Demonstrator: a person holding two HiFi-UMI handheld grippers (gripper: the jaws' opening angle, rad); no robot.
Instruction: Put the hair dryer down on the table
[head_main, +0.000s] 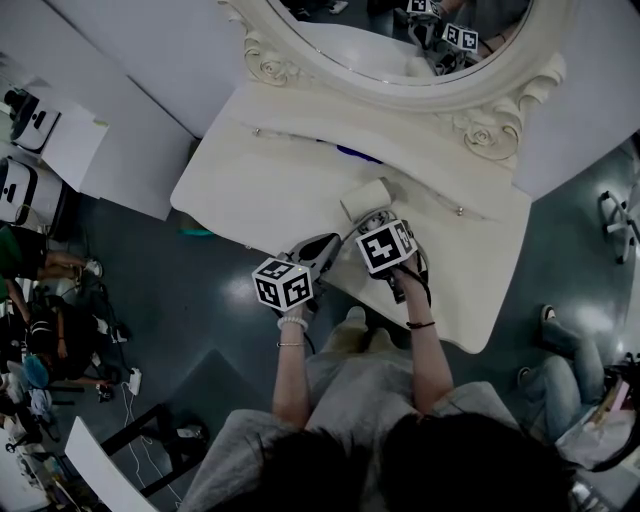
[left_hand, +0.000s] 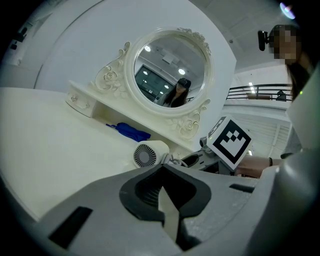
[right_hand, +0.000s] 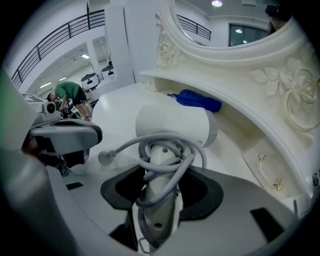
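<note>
An oval mirror (left_hand: 170, 70) in a carved cream frame stands along the back edge of the bench (left_hand: 50, 145). A blue bundle (left_hand: 131, 131) lies on the low shelf (left_hand: 102, 114) beneath it. Well beyond the bench's left edge, a person in green (right_hand: 70, 94) bends over.

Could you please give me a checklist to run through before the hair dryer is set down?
Right gripper shut on hair dryer handle: ok.
Cord clear of the grip: not ok, wound round the handle.
Left gripper shut, empty, apart from hair dryer: ok.
Dressing table bare under hair dryer: ok.
Blue object off the landing spot: ok.
Hair dryer already touching dressing table: cannot tell.
</note>
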